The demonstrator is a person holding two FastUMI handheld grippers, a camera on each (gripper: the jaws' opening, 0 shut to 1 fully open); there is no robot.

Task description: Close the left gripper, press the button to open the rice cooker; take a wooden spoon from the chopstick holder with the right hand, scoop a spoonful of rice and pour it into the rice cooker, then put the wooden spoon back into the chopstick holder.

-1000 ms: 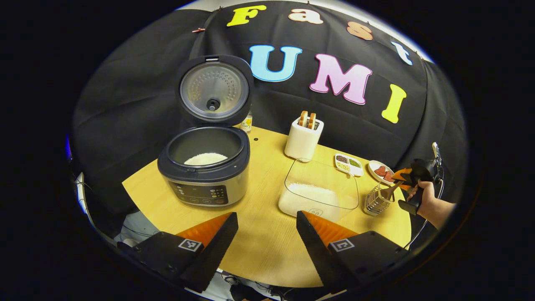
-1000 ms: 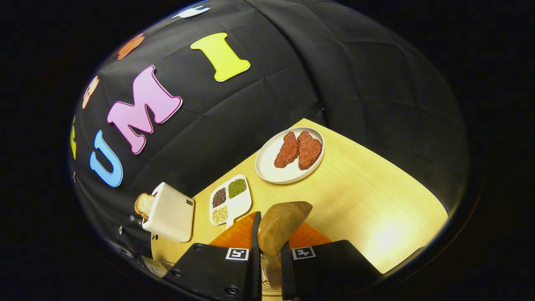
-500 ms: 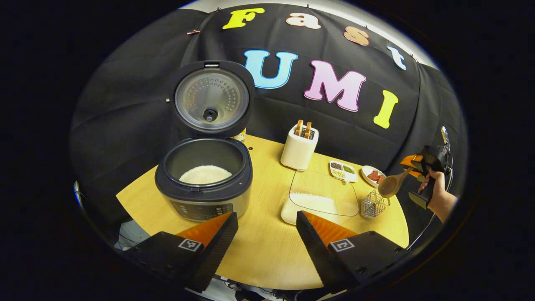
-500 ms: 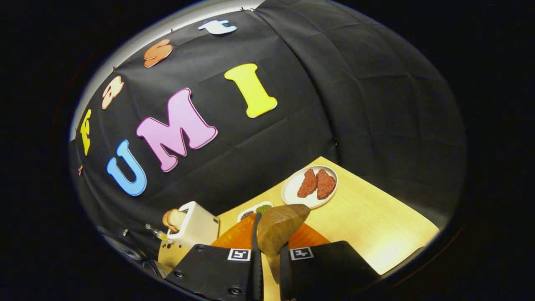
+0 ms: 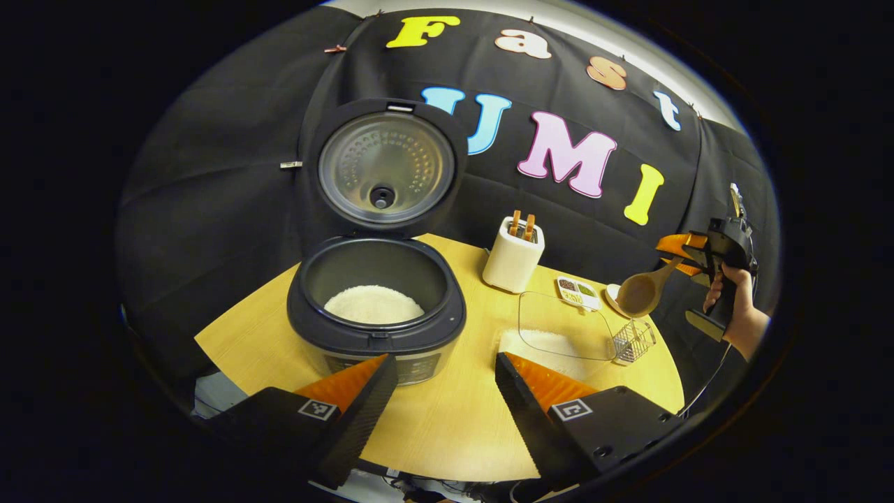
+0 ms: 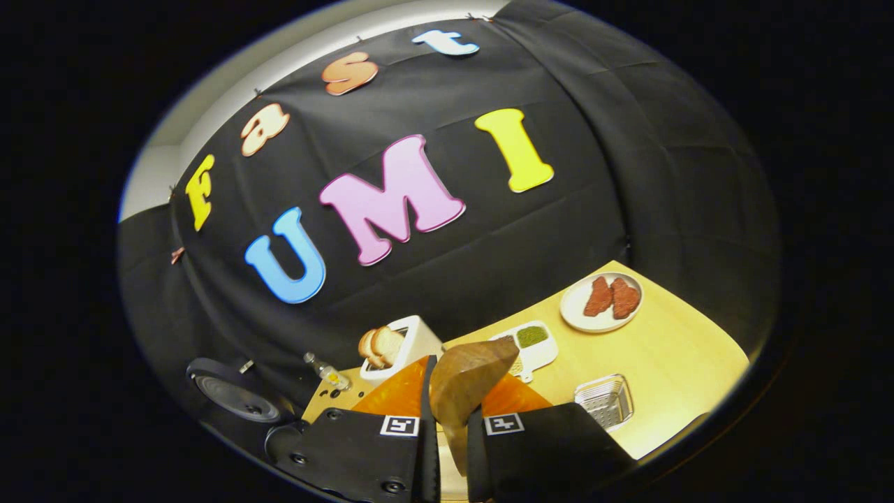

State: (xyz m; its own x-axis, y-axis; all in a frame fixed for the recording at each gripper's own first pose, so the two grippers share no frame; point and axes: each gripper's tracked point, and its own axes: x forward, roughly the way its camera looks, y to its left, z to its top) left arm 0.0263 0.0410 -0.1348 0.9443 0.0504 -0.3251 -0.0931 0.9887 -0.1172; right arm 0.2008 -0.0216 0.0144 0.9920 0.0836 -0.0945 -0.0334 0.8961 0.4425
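Left gripper (image 5: 440, 391): Its two fingers stand wide apart and hold nothing. It hangs low over the near edge of the table (image 5: 447, 433), I think to stay out of the way.
Rice cooker (image 5: 377, 307): It sits just past the left gripper. The lid (image 5: 383, 168) stands straight up, so the button step looks done. White rice lies in the pot.
Rice box (image 5: 559, 335): A clear box with rice in it, to the right of the cooker. This is likely where the scoop comes next.
Chopstick holder (image 5: 634, 340): A small wire basket just beside the rice box.
Wooden spoon (image 5: 639, 293): It is up in the air above the holder, bowl end pointing down toward the table.
Right gripper (image 6: 447, 433): Its fingers are squeezed tight on the spoon's handle. A hand (image 5: 737, 307) holds it high, so the spoon clears the holder.
Far things: a toaster (image 5: 513, 253), a snack tray (image 5: 577, 292) and a plate (image 6: 599, 302).
What changed: A second ago the spoon was still down in the holder. Now it is lifted out and higher. The left gripper's camera has moved closer to the cooker.
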